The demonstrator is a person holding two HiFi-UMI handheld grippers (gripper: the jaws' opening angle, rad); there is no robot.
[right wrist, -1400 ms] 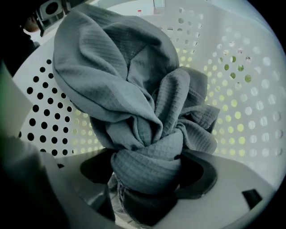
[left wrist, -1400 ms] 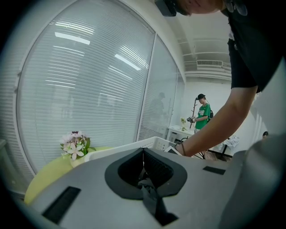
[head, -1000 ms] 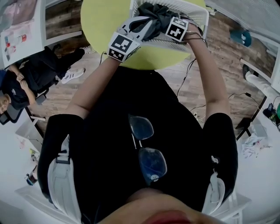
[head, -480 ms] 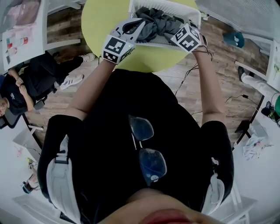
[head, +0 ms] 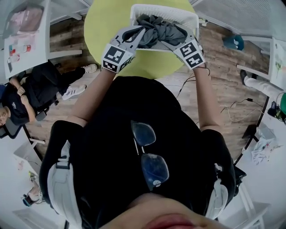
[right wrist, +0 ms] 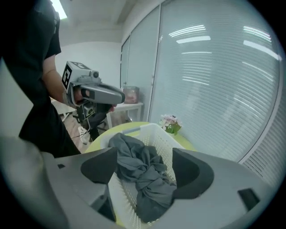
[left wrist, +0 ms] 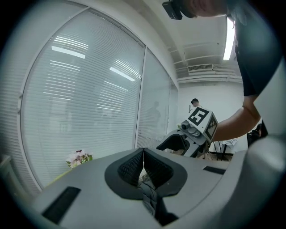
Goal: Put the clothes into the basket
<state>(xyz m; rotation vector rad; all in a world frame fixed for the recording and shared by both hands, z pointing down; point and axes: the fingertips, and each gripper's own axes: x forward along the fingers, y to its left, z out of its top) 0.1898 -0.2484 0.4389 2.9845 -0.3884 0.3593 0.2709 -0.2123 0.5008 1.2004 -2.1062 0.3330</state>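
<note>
The job looks nearly finished. A dark grey garment (head: pixel 157 29) sits bunched in the white slatted basket (head: pixel 163 9), which stands on the round yellow-green bench (head: pixel 105 20). In the right gripper view some of the cloth seems to ride up at the basket's near end rather than lying low inside. The right hand-held gripper (head: pixel 173 39) is at the near rim with its jaws spread wide. The garment shows beyond them, but neither pad presses on it. The left hand-held gripper (left wrist: pixel 143 154) has its jaws closed, with a thin fold of the grey cloth pinched between the pads. What is left, I judge, is to let that fold go over the basket. No other clothes show on the bench.
</note>
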